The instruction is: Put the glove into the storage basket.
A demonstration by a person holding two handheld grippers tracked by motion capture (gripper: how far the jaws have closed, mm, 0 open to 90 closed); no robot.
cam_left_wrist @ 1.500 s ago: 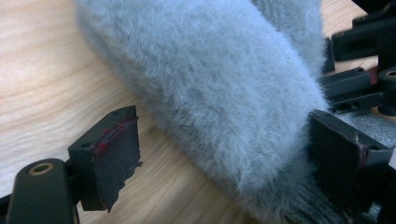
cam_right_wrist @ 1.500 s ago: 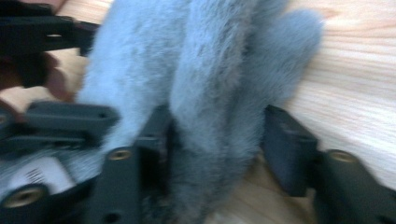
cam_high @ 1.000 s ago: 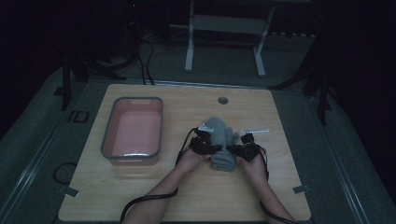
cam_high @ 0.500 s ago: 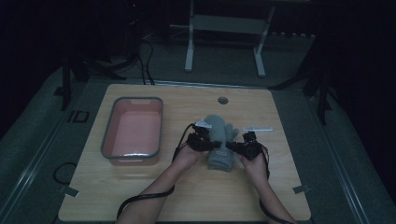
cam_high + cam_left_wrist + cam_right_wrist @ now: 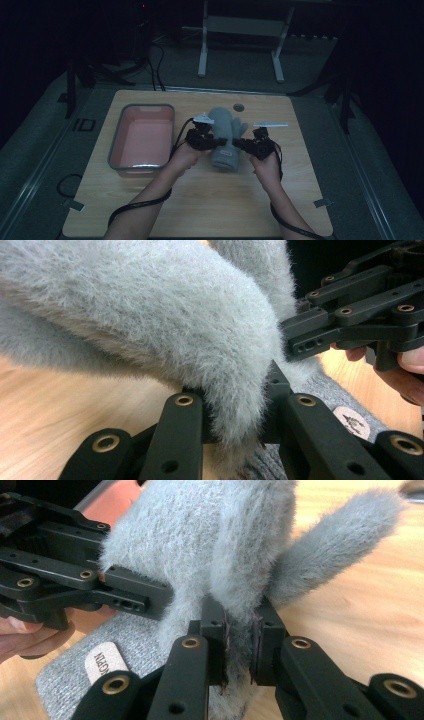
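On the wooden table (image 5: 200, 200), beside the pink tray (image 5: 142, 140), a fluffy grey mitten (image 5: 226, 137) sits between two grippers. The left gripper (image 5: 235, 425) pinches one side. The right gripper (image 5: 239, 645) pinches the other. Since a second ago, the hands moved slightly apart.

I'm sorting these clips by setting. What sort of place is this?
Probably a lab or recording workspace, not a home: a bare wooden table stands in a dark room, cables trail over the grey floor, and a white metal stand stands behind. On the table lie a grey mitten and a pink tray.
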